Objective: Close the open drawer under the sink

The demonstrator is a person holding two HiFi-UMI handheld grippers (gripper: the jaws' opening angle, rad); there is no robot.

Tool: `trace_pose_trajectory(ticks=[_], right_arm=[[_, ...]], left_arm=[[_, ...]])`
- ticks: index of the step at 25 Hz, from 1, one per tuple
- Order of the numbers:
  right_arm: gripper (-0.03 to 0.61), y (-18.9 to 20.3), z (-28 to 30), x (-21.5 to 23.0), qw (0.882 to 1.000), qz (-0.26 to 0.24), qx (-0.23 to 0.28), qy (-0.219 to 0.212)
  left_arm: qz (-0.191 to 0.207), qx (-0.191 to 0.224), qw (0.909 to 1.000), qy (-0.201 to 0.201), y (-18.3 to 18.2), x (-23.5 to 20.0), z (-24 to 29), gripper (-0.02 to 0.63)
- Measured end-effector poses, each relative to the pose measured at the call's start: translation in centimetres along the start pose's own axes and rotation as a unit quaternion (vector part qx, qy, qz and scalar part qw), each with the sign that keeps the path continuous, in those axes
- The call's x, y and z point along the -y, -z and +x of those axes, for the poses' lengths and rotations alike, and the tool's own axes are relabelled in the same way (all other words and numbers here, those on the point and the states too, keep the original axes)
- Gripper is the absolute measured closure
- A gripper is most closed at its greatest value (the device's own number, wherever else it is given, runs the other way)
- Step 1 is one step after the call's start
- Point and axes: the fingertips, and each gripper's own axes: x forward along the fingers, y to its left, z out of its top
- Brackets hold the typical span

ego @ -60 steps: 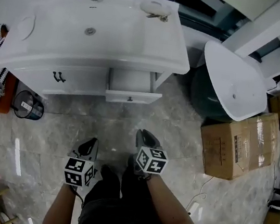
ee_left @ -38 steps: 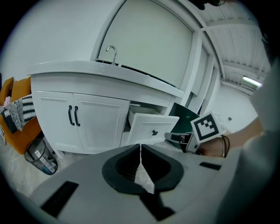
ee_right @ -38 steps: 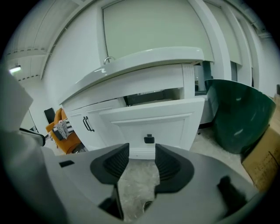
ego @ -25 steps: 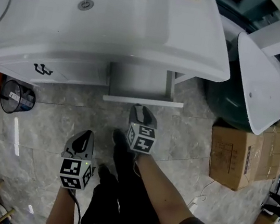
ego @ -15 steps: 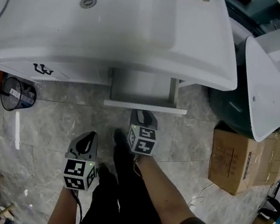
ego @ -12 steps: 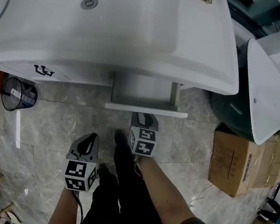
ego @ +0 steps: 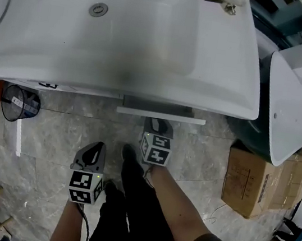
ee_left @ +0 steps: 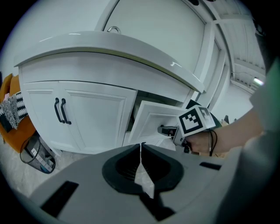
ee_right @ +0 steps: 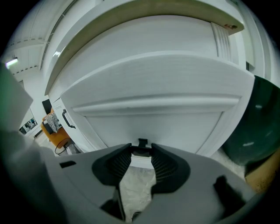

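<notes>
The white drawer front (ego: 160,115) shows as a thin strip just past the edge of the sink top (ego: 125,33). My right gripper (ego: 157,125) is against it. In the right gripper view the drawer front (ee_right: 153,122) fills the frame, and the small dark handle (ee_right: 142,143) sits between the tips of my right gripper (ee_right: 141,151), which grip it. My left gripper (ego: 96,149) hangs lower left over the floor, shut and empty. The left gripper view shows its tips (ee_left: 141,145) meeting and the right gripper (ee_left: 168,130) at the tilted drawer front (ee_left: 151,124).
Left of the drawer are cabinet doors with black handles (ee_left: 61,111). A wire bin (ego: 20,104) stands at the left on the floor. On the right are a leaning white basin (ego: 286,110) and a cardboard box (ego: 252,181). The person's legs (ego: 138,200) are below the grippers.
The drawer has slid in under the sink top, with far less of it showing. The right gripper followed it toward the cabinet. The left gripper drifted slightly the same way.
</notes>
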Motion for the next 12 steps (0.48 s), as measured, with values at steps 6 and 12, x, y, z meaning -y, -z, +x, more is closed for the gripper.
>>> trace_pose_trajectory(ticks=[6,12], right_arm=[[0.43,-2.3,2.0,0.5,1.0,0.002,0.006,-0.001],[0.43,-3.9,3.3,0.8,1.0,0.003,0.01,-0.003]], left_arm=[[-0.001,0.01,0.9999,-0.002,-1.9,-0.4,1.1,0.595],[-0.005,0.009,0.9999,-0.004,-2.3,-0.3,1.4,0.595]])
